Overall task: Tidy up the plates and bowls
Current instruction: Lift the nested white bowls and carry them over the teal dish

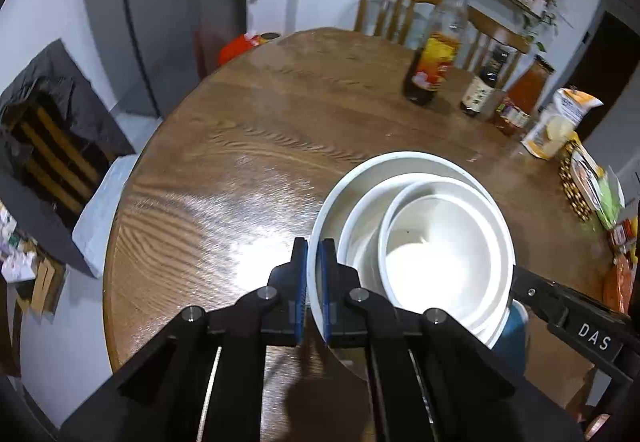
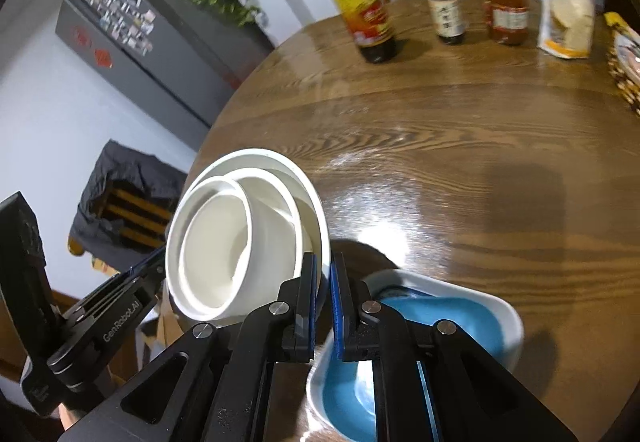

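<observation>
Three white bowls [image 1: 436, 254] sit nested one inside another and hang tilted above the round wooden table [image 1: 240, 138]. My left gripper [image 1: 314, 248] is shut on the near-left rim of the outermost bowl. The right gripper [image 1: 520, 278] holds the opposite side. In the right wrist view the bowl stack [image 2: 216, 242] leans left, my right gripper [image 2: 323, 262] is shut on the outer bowl's rim, and the left gripper [image 2: 154, 262] shows at its far side. A blue dish with a white rim [image 2: 452, 322] lies on the table [image 2: 480, 162] below the right gripper.
At the table's far side stand a soy sauce bottle [image 1: 434, 58], a small dark bottle [image 1: 480, 90], an orange sauce bottle [image 2: 503, 2] and a snack bag [image 2: 568, 2]. Wooden chairs [image 1: 396, 2] stand behind. A grey fridge [image 1: 160, 10] is at the left.
</observation>
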A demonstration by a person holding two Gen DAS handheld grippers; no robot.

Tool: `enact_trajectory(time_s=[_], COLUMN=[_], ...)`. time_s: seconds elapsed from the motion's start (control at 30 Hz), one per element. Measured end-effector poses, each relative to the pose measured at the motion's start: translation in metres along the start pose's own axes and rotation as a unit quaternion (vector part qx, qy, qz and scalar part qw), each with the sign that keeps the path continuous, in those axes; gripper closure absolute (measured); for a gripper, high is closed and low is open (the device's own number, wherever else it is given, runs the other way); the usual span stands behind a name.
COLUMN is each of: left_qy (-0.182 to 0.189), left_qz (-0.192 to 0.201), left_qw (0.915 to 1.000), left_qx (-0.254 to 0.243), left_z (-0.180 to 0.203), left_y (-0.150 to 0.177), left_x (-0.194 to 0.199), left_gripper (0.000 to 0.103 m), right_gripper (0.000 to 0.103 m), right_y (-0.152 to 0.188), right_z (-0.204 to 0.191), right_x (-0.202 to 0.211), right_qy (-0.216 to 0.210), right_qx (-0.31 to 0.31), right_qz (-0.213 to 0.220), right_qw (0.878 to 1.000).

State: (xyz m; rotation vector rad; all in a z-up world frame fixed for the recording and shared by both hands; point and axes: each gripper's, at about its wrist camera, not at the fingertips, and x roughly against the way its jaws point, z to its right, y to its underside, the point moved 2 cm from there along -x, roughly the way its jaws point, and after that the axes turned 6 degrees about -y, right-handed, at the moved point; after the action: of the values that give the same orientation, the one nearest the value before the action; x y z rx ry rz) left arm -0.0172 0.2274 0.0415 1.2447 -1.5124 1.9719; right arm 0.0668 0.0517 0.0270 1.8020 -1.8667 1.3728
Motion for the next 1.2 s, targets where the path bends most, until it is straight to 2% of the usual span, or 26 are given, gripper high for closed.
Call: enact_trajectory(time_s=[0.2, 0.57, 0.8, 1.03, 1.2], left_qy=[0.024, 0.063, 0.070, 0.063, 0.055], left_qz=[0.008, -0.011, -0.038, -0.066, -0.052], left_qw=[0.9991, 0.9930, 0.9891, 0.9871, 0.9876], left_qx=[-0.035, -0.100, -0.124, -0.131, -0.137], left_z=[0.030, 0.083, 0.104, 0.115, 0.121], left_y=[0.004, 0.029, 0.050, 0.054, 0.046], left_x=[0.009, 0.013, 0.002, -0.023, -0.032], left_gripper=[0.100, 0.100, 0.100, 0.100, 0.099], right_gripper=[0.092, 0.092, 0.092, 0.092, 0.092], right_y=[0.010, 0.047, 0.065, 0.067, 0.055], right_z=[0.022, 0.059, 0.079, 0.096, 0.098], right_x=[0.029, 0.067, 0.065, 0.046, 0.042], right_qy=[0.024, 0.060, 0.072, 0.074, 0.077], right_qx=[-0.028, -0.088, -0.119, -0.139, -0.131], right_qz=[0.023, 0.038, 0.023, 0.011, 0.021], right_qw=[0.999, 0.994, 0.990, 0.987, 0.988])
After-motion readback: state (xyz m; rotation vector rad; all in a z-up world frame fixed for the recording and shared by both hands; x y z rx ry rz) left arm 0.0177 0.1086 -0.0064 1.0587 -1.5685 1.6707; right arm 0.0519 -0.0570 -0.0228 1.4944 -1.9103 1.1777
